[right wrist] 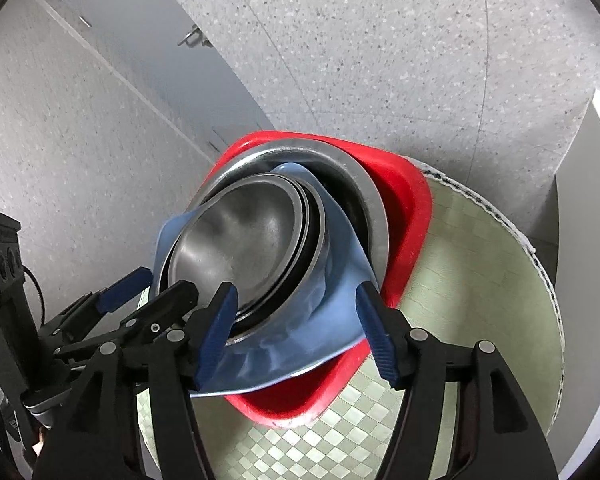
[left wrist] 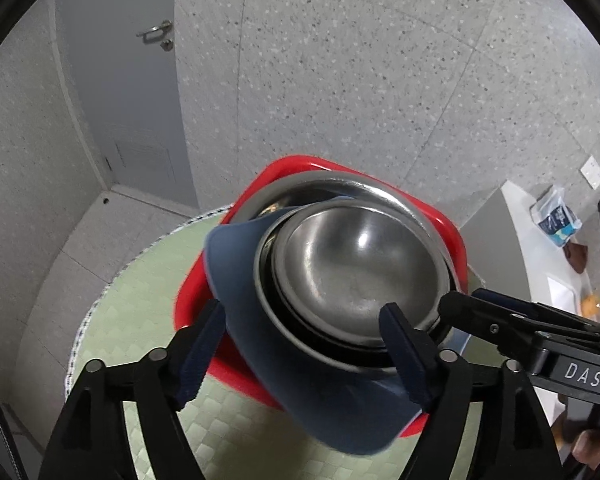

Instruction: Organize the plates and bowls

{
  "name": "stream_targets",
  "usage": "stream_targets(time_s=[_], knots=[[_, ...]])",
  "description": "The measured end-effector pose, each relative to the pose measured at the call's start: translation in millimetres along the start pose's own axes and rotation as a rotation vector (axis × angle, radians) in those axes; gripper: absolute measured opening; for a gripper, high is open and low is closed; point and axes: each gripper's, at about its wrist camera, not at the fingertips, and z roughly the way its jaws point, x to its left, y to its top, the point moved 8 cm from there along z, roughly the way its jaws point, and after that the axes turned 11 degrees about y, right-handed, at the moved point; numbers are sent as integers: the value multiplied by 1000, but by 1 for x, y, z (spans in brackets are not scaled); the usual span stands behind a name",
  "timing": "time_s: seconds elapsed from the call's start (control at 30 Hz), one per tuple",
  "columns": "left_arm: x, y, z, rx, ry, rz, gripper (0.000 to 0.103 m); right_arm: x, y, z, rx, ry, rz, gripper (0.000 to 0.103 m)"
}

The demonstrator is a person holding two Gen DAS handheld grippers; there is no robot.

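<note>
1. The stack sat on the round worktop (left wrist: 112, 320), which was covered with a green checked mat. A red basin (left wrist: 300, 168) held a large steel bowl (left wrist: 340, 184), a blue plate (left wrist: 236, 264) lay tilted inside that, and smaller steel bowls (left wrist: 356, 264) were nested on top of the plate.

2. My left gripper (left wrist: 304, 348) had its jaws apart, straddling the near edge of the blue plate. One finger stood outside the rim, and the other stood over the nested bowls' near edge. I could not tell whether either pad touched anything.

3. My right gripper (right wrist: 296, 332) also had its jaws apart. It spanned the drooping near corner of the blue plate (right wrist: 284, 344), with one pad by the steel bowls (right wrist: 236, 240) and the other by the red basin (right wrist: 404, 208). Nothing was clamped there.

4. I judged that both grippers were at the same near edge because the plate was wedged between bowls. Sorting plates from bowls meant freeing it without tipping what sat on it.

5. The plate's tilt looked like the risk, as the smaller bowls could slide toward me if I pulled it. Lifting those bowls out first seemed the safer order.

6. In the left view the right gripper (left wrist: 512, 320) reached in from the side, close to mine, so room was tight.
</note>
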Motion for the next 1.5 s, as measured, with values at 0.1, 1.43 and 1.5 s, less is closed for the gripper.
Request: stream_targets(time_s=[0.1,1.43,1.5], knots=[[2,-10,-15,-21,4,0,83,4,-5,-6,-20,3,1,63],[121,-380,-375,-478,-14,105,102,153,-275,-164,-470,-252,-162,78],[123,-402,-395,-509,-8,108,102,157,-292,-176,-494,-258,-172,79]])
